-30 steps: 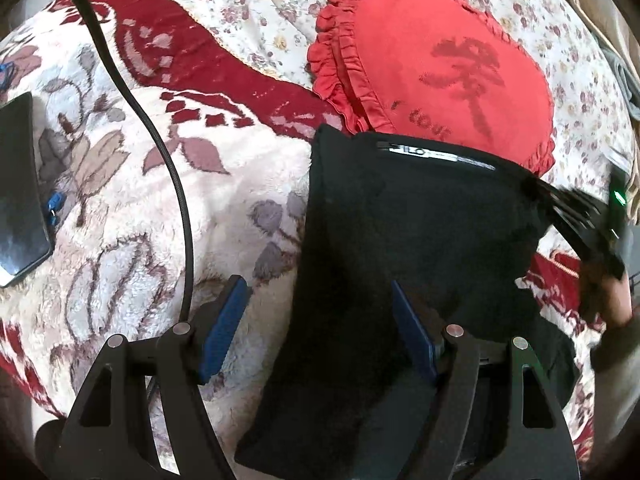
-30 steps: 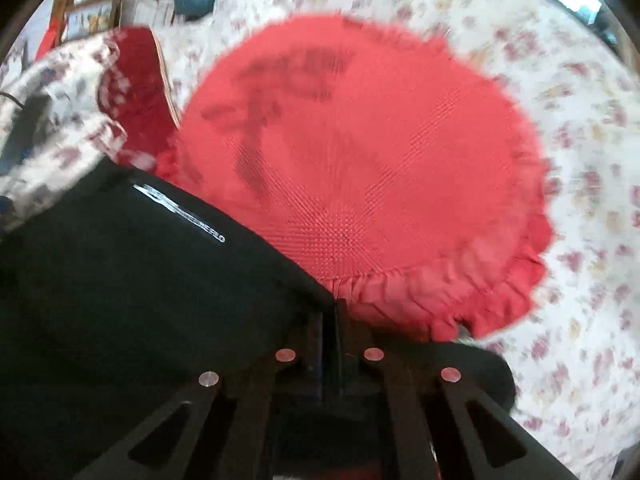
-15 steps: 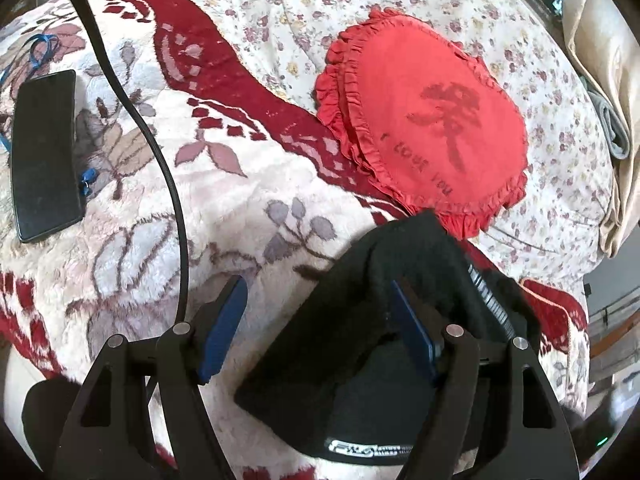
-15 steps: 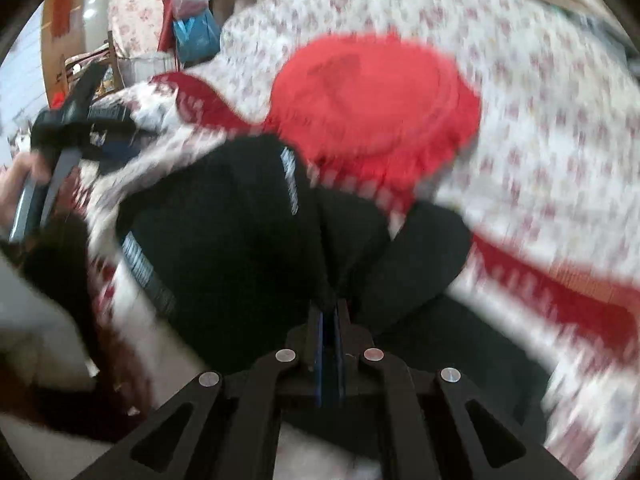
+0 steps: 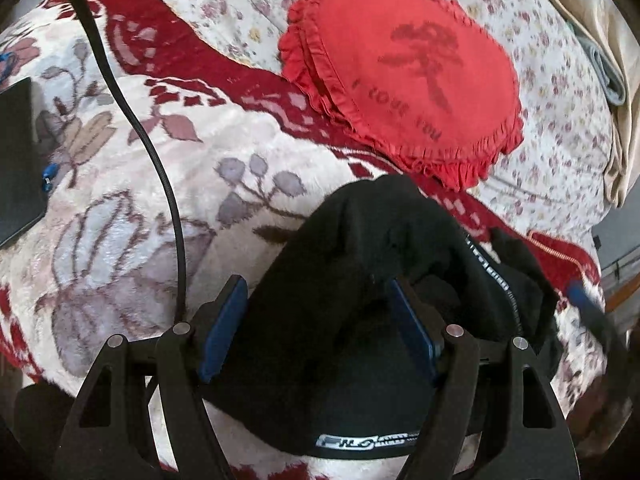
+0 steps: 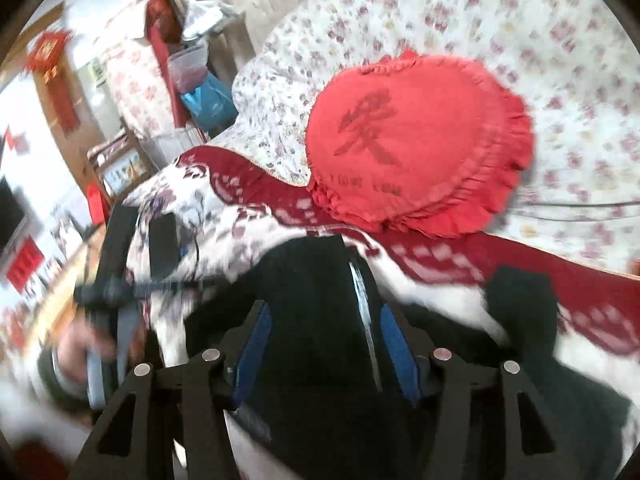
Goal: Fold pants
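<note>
So the pants [image 5: 352, 304] sit bunched on the floral blanket [image 5: 120, 216], just below the red heart cushion [image 5: 404, 68], with 1 fold already laid over: the printed waistband shows at the near edge and again along the right side of the heap. The left gripper [image 5: 320, 328] stands with its jaws well apart over the left part of the black cloth; the fabric mounds up between the blue pads [image 5: 224, 328], but they do not seem to press on it, so it holds nothing. The right gripper [image 6: 326, 348] has just been opening, and its jaws now stand about half apart with the folded edge of the pants lying between them, released rather than gripped. That view is blurred, so finer contact cannot be judged.

By my reading, the fold-over step is ending and the cloth has been dropped. The heap looks lumpy, so the next move probably calls for flattening it or picking a fresh edge for a 2nd fold, with 1 gripper pinning the pile while the other pulls.
</note>
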Motion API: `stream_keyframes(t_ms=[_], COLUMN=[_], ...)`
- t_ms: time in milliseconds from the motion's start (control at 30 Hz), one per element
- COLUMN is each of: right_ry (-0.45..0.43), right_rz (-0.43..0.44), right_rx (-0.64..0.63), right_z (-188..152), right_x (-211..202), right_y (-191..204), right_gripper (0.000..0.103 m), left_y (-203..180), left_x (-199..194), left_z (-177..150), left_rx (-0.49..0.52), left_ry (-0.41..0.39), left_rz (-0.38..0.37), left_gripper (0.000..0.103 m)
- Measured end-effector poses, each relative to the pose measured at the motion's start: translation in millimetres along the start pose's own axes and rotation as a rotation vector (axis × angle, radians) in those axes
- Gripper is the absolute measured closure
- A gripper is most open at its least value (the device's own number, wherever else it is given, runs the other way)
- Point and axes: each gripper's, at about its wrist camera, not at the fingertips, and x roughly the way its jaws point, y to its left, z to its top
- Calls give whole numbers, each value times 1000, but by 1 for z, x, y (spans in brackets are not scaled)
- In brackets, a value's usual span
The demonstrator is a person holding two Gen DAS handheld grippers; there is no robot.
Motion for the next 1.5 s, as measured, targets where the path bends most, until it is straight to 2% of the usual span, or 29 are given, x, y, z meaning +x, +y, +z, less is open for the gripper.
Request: stream_keyframes(t_ms=[67,133,233,267,300,333,367,533,633,700,767,900,933,1000,1033,1167,1300,1433,1500], right_ry=[66,175,280,294,295,286,258,79,24,21,11,-2,5,40,64,160,254,298,279], right_rz=[6,-10,5,31,59,69,65,101,147,170,200,272,286,317,327,351,315,264,278], right_rx=[48,90,151,181,195,191,169,124,79,48,13,18,22,28,33,60,7,-62,-37], right_z=[23,37,40,39,40,39,42,70,85,86,79,52,44,23,11,-31,-64,-79,-76], right_x=[41,92,142,153,160,161,159,113,87,78,67,52,50,55,61,93,125,137,129], right_y=[-7,-18,-32,-36,-37,-37,-34,-21,-2,14,34,60,63,74,80,98,120,125,119], right_gripper=[47,47,47,51,56,70,91,94,94,94,94,94,94,94,94,94,93,92,87], left_y=[1,4,9,9,10,11,12,7,-1,-2,5,47,53,68,73,88,78,61,50], left_x=[6,9,13,14,16,18,21,30,42,44,39,4,-2,-18,-23,-47,-56,-57,-54], left_z=[0,0,1,1,2,2,3,14,24,26,29,25,23,16,14,6,9,10,9], left_rx=[6,7,14,21,27,33,36,65,98,101,91,-5,-5,-10,-8,-33,-21,8,21], left_ry=[6,10,14,17,19,24,30,24,26,21,35,28,37,31,22,-7,-43,-69,-69], left_rz=[11,19,27,30,33,35,34,43,70,64,50,-32,-32,48,59,54,47,34,25], left_gripper=[30,30,30,30,30,30,30,30,30,30,30,30,30,30,30,30,30,30,30])
